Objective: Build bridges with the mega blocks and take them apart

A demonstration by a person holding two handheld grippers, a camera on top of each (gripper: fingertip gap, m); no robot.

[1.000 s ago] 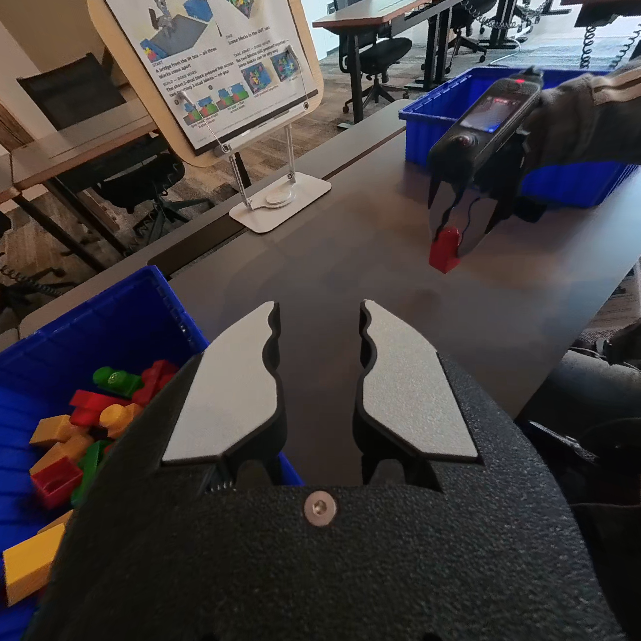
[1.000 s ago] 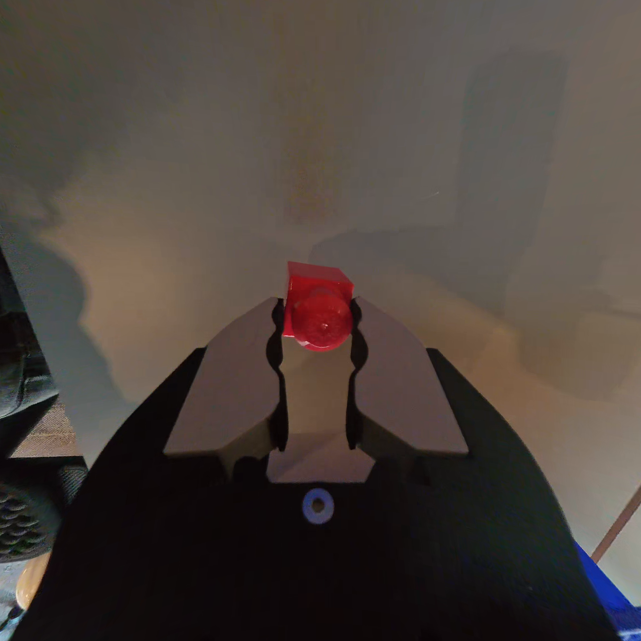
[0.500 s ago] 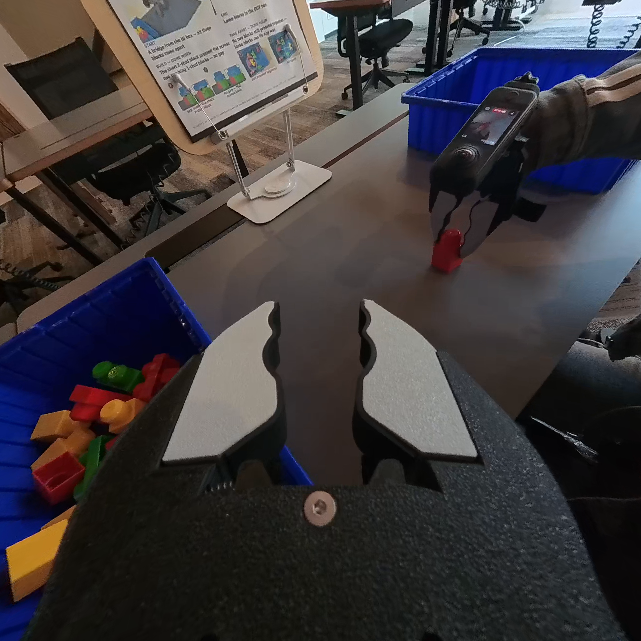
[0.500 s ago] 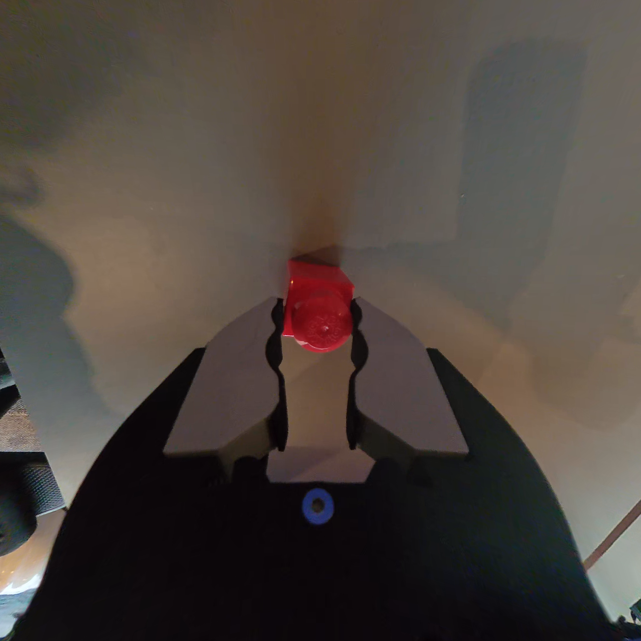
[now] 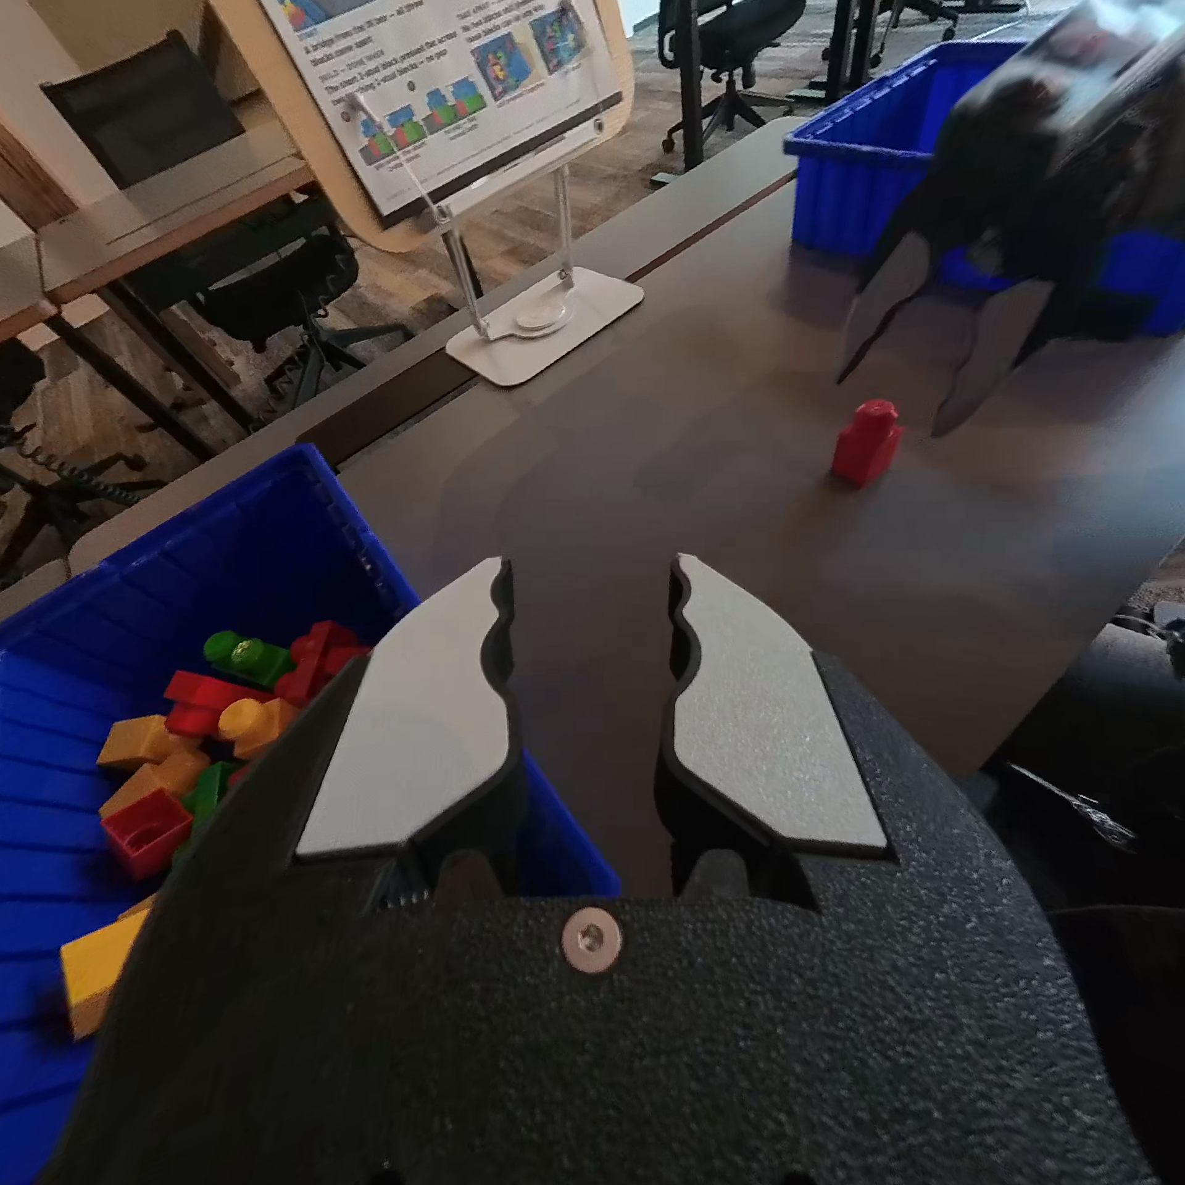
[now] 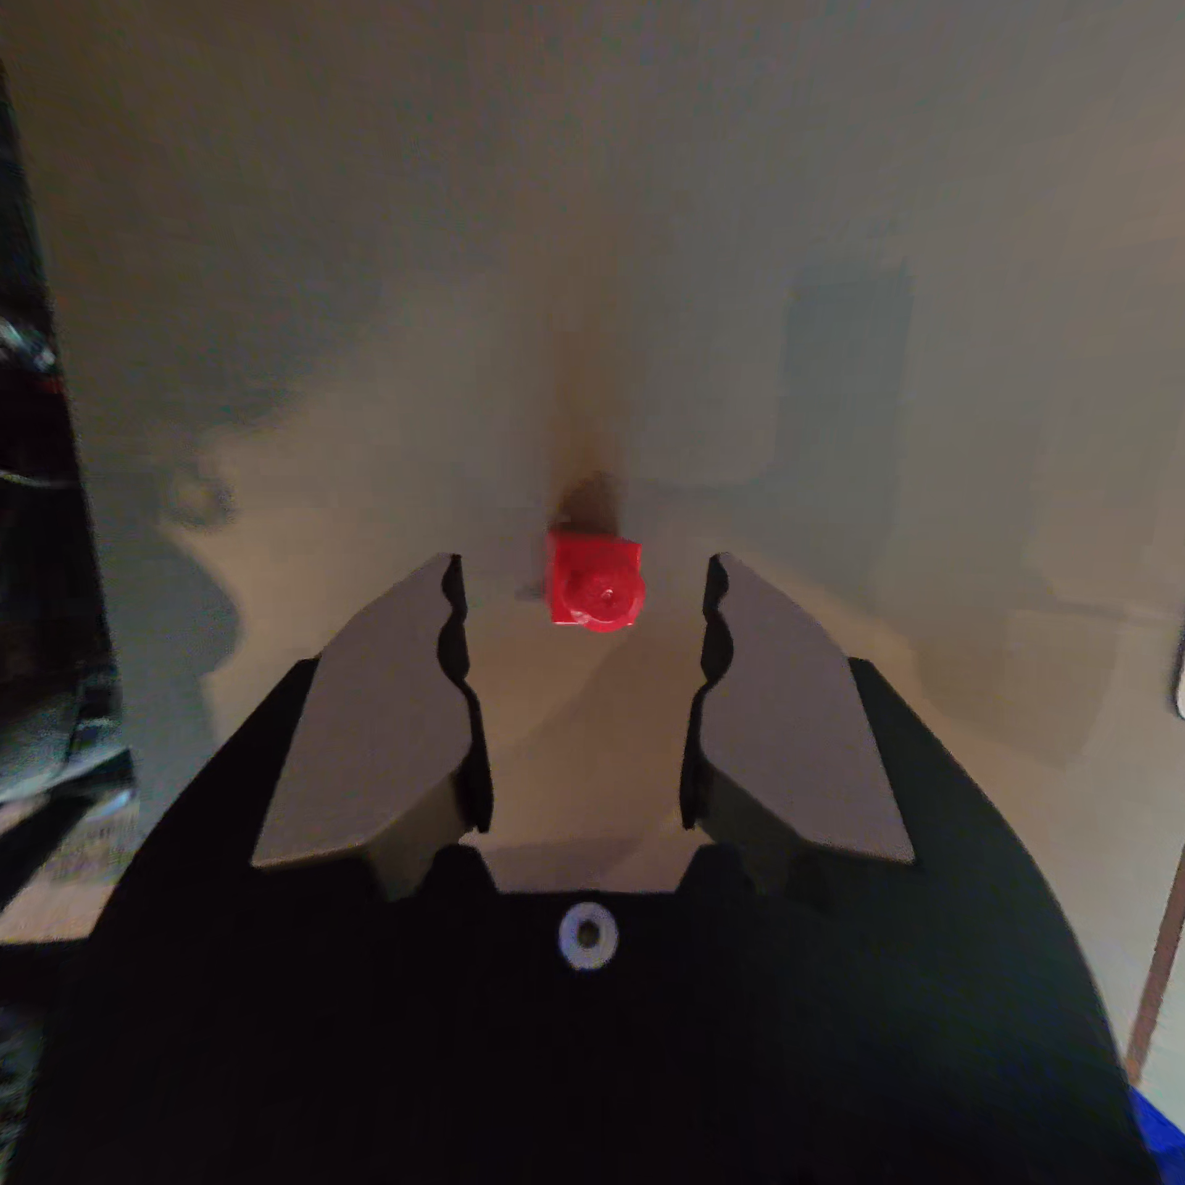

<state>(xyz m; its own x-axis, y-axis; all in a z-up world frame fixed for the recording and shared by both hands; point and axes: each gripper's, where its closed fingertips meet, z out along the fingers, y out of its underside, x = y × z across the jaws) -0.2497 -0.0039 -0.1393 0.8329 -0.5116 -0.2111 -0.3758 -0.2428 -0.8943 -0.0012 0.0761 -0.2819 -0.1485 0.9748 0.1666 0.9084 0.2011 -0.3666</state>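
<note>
A small red one-stud block (image 5: pixel 865 442) stands upright on the dark table (image 5: pixel 641 462). In the right wrist view it (image 6: pixel 593 587) sits below and between my fingertips, with clear gaps on both sides. My right gripper (image 6: pixel 583 564) is open and lifted above it; it also shows in the left wrist view (image 5: pixel 898 397), blurred. My left gripper (image 5: pixel 590 571) is open and empty, hovering at the near table edge beside a blue bin (image 5: pixel 269 513) holding several red, yellow and green blocks (image 5: pixel 192 737).
A second blue bin (image 5: pixel 853 167) stands at the far right of the table. An instruction board on a white stand (image 5: pixel 545 320) is at the table's back edge. Office chairs and desks lie beyond. The tips of one gripper are about 30 cm away from the tips of the other.
My right gripper set the red block down on the table, opened wide and rose away from it. My left gripper shifted slightly closer to the left bin.
</note>
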